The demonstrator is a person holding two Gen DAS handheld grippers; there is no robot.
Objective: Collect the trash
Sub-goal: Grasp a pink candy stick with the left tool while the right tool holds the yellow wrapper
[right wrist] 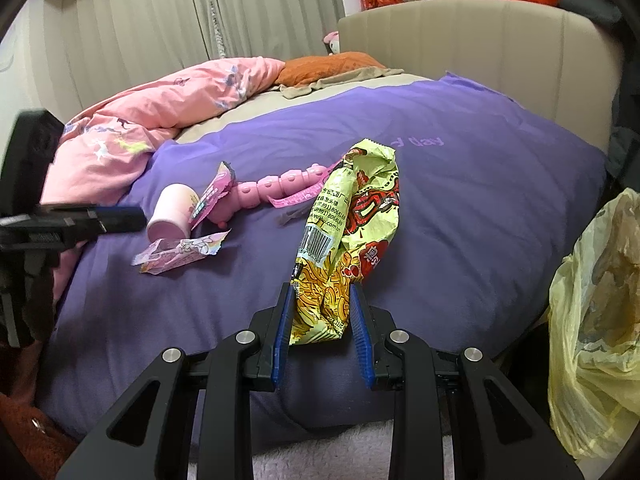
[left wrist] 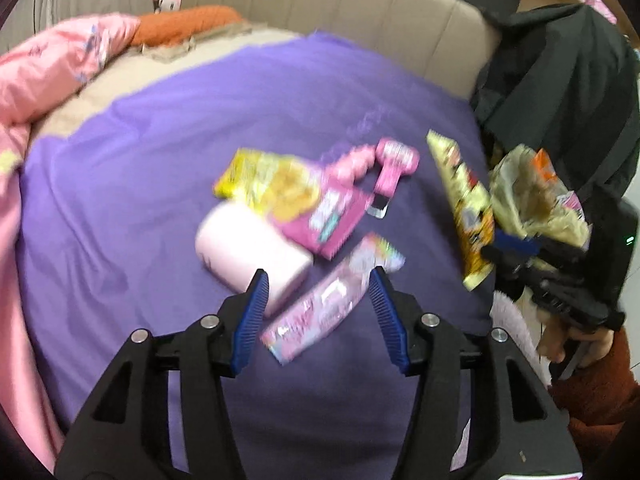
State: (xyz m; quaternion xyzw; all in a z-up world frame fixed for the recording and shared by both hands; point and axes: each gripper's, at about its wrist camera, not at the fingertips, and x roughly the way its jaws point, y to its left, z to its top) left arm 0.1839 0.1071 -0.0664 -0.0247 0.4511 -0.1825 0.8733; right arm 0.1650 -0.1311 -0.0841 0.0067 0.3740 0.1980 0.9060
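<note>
Left wrist view: the left gripper hovers over the purple bedspread, jaws released and wide apart, with a pink candy wrapper lying on the bedspread between them. Just beyond that wrapper lie a pale pink cup on its side, a yellow snack packet and a magenta wrapper.

Right wrist view: the right gripper has its jaws clenched on the lower end of a crumpled yellow noodle wrapper, raised above the bedspread. A yellow plastic bag hangs to the right of the noodle wrapper.
</note>
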